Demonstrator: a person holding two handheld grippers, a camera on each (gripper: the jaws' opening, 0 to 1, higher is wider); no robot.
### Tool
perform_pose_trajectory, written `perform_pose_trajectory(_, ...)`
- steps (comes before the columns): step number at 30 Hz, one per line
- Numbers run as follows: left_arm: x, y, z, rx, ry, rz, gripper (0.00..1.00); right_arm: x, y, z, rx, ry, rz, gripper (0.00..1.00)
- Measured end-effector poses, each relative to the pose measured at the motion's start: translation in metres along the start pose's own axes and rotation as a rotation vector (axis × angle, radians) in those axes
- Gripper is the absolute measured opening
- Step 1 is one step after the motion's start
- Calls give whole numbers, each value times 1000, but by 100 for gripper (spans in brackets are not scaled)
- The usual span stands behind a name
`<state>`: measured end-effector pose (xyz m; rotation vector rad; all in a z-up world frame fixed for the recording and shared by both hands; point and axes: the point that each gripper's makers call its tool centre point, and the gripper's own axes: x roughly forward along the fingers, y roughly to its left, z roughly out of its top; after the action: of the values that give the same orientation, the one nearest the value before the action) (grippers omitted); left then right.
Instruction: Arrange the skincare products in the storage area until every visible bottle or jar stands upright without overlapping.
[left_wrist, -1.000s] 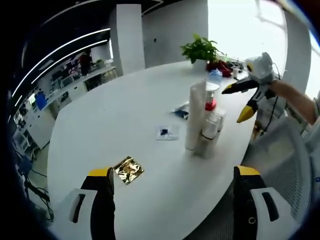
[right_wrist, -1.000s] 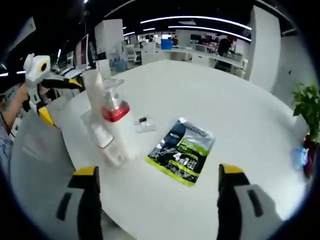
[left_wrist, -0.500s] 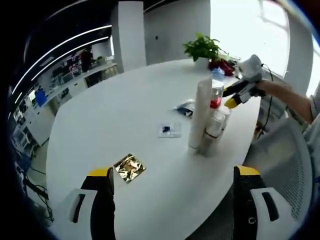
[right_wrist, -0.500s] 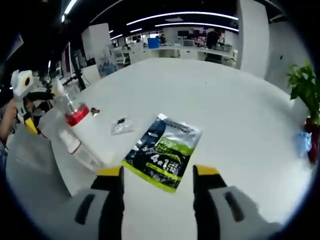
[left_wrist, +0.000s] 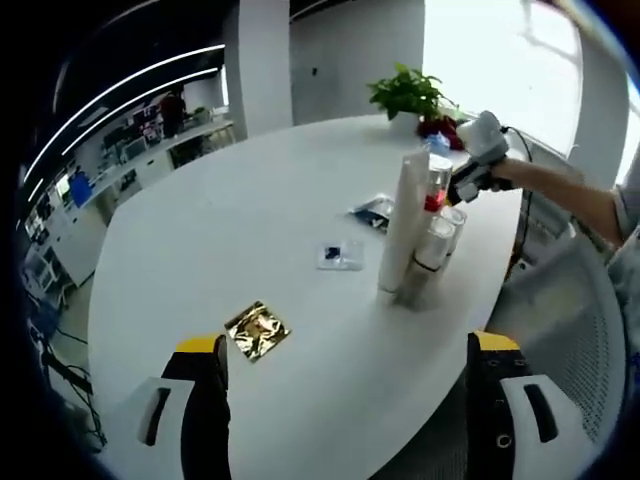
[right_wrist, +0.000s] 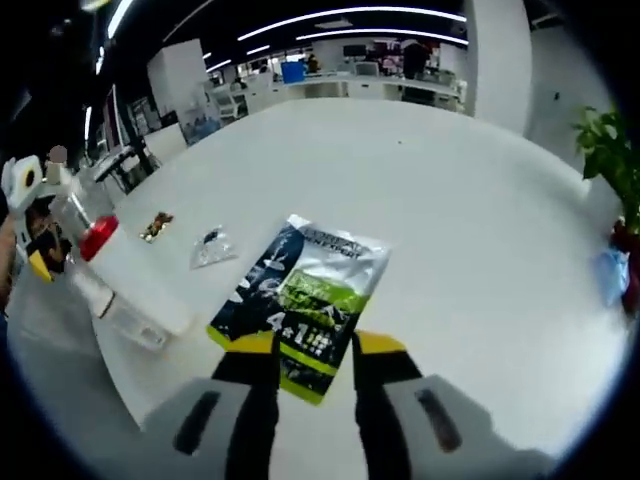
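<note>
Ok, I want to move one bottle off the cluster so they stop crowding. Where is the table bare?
Bare table runs from the gold packet and small clear bag toward the plant. More lies past the green sachet in the right gripper view. It is crowded at the near edge, where the bottles stand packed beside the right gripper.

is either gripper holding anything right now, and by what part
Left gripper: open, holding nothing. Right gripper: jaws nearly closed at the near edge of the green sachet, but an actual pinch cannot be confirmed.
</note>
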<state>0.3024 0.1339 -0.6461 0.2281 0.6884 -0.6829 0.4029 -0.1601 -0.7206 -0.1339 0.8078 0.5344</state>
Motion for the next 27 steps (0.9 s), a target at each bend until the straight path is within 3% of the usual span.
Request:
perform_pose_trajectory(8, 2, 2, -1, 1, 9, -9, 97, 14, -13, -10, 25, 54, -21, 21)
perform_pose_trajectory(20, 5, 1, -2, 3, 18, -17, 97, 20, -14, -10, 43, 63, -11, 13)
perform_pose_trajectory(27, 9, 0, -2, 6, 28, -28, 97, 22, -11, -10, -33, 110, -32, 8)
